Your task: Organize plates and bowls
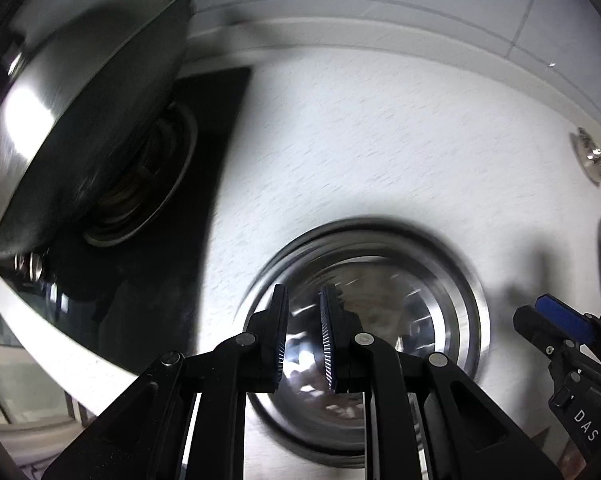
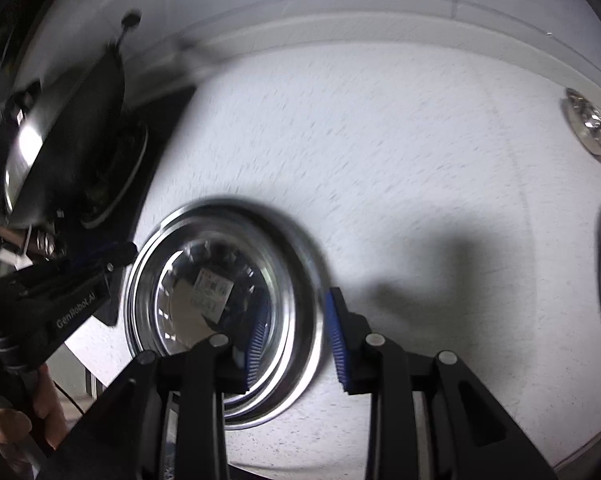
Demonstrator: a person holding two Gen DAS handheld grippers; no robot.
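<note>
**A:** Your right gripper (image 2: 296, 340) has its blue pads parted, and the far rim of the steel plate stack (image 2: 224, 312) sits between them without either pad pressing on it. So it grips nothing; the stack lies flat on the white countertop (image 2: 380, 152), a smaller dish nested in a wider one by the look of the doubled rims, though blur makes the count uncertain.

**B:** And the left one?

**A:** Your left gripper (image 1: 304, 336) is pinched nearly shut with nothing between the pads, hovering over the near side of the same stack (image 1: 452, 280). It holds nothing.

**B:** What could go wrong from here?

**A:** Mainly a clipped rim. Your right pads straddle that edge, so if you pull sideways before you are clear above it, I would expect the top dish to tip or skate across the one beneath. Polished steel on steel will probably slide easily.

**B:** Anything else?

**A:** Your two grippers are close together over one stack; swing either inward and they may knock. The wok (image 1: 84, 100) on the gas burner (image 1: 148, 184) stands just left of the stack, so a wide left sweep risks its wall. The remaining steel dishes (image 2: 590, 128) lie well apart at the right edge, and reaching there carries you across open counter, which looks safe.
</note>
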